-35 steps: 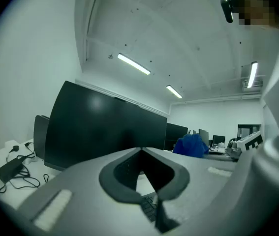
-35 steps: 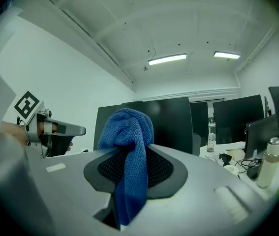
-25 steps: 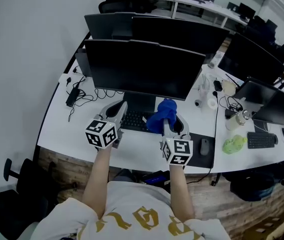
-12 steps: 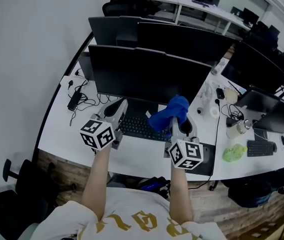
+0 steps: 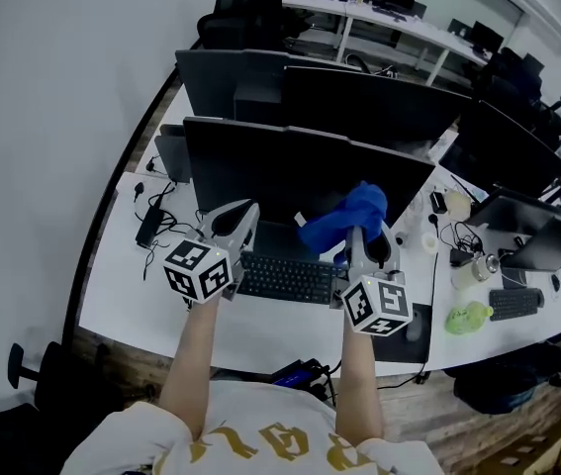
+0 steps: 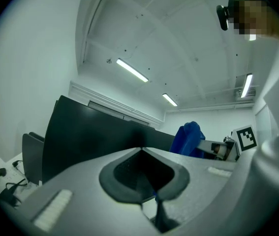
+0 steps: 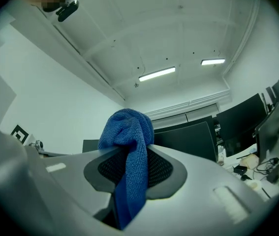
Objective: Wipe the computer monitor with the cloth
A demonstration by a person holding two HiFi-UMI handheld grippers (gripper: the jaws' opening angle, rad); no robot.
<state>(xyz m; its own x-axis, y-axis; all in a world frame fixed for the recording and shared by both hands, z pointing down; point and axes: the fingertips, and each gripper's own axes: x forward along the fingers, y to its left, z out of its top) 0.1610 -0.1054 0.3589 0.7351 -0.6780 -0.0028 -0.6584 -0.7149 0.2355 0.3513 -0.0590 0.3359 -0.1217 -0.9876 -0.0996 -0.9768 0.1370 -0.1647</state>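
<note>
A wide black monitor (image 5: 300, 171) stands on the white desk (image 5: 122, 265), its screen dark. My right gripper (image 5: 364, 236) is shut on a bunched blue cloth (image 5: 344, 221), held up in front of the screen's lower right part. In the right gripper view the cloth (image 7: 127, 146) hangs out between the shut jaws. My left gripper (image 5: 235, 226) is shut and empty, raised before the screen's lower left; in its own view the monitor (image 6: 90, 136) and the cloth (image 6: 188, 137) show beyond the jaws.
A black keyboard (image 5: 285, 277) lies under the monitor, a mouse (image 5: 416, 329) on a dark pad to its right. Cables and an adapter (image 5: 147, 226) lie at the left. More monitors (image 5: 379, 102) stand behind. A green object (image 5: 468, 317) and a second keyboard (image 5: 514, 303) sit at the right.
Both grippers have risen from the keyboard area toward the screen. The cloth now sits higher, in front of the monitor's lower right. The head view has tilted slightly.
</note>
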